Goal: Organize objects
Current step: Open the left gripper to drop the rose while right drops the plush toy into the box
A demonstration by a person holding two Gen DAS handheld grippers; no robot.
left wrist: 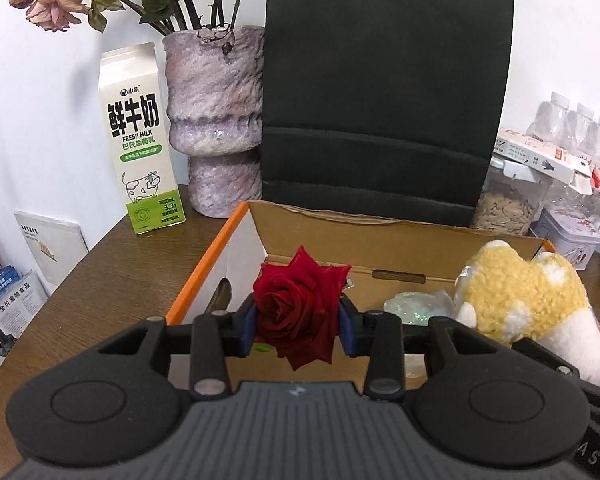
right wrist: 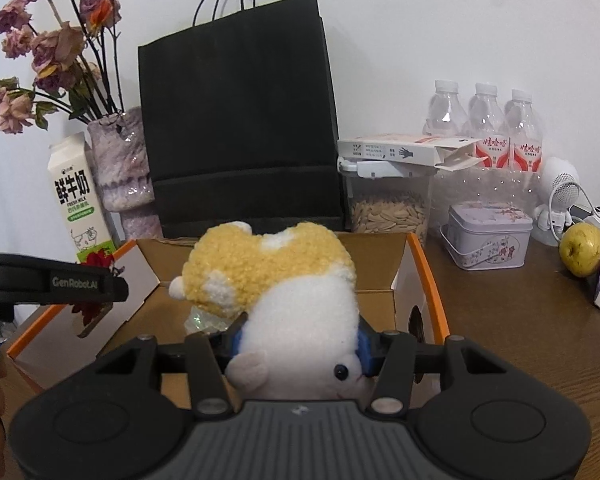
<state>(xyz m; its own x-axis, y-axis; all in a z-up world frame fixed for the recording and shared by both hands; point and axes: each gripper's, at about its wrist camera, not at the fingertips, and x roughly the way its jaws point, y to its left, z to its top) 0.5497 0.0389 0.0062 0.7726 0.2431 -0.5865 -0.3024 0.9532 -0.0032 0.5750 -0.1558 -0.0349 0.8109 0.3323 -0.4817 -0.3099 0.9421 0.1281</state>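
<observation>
My left gripper is shut on a red rose and holds it over the left part of an open cardboard box with orange edges. My right gripper is shut on a yellow and white plush toy, held over the same box. The plush also shows at the right of the left wrist view. The left gripper body shows at the left of the right wrist view. A clear crumpled plastic item lies inside the box.
Behind the box stand a black paper bag, a purple vase of dried roses and a milk carton. To the right are a seed jar, water bottles, a tin, a yellow-green fruit and a small white speaker.
</observation>
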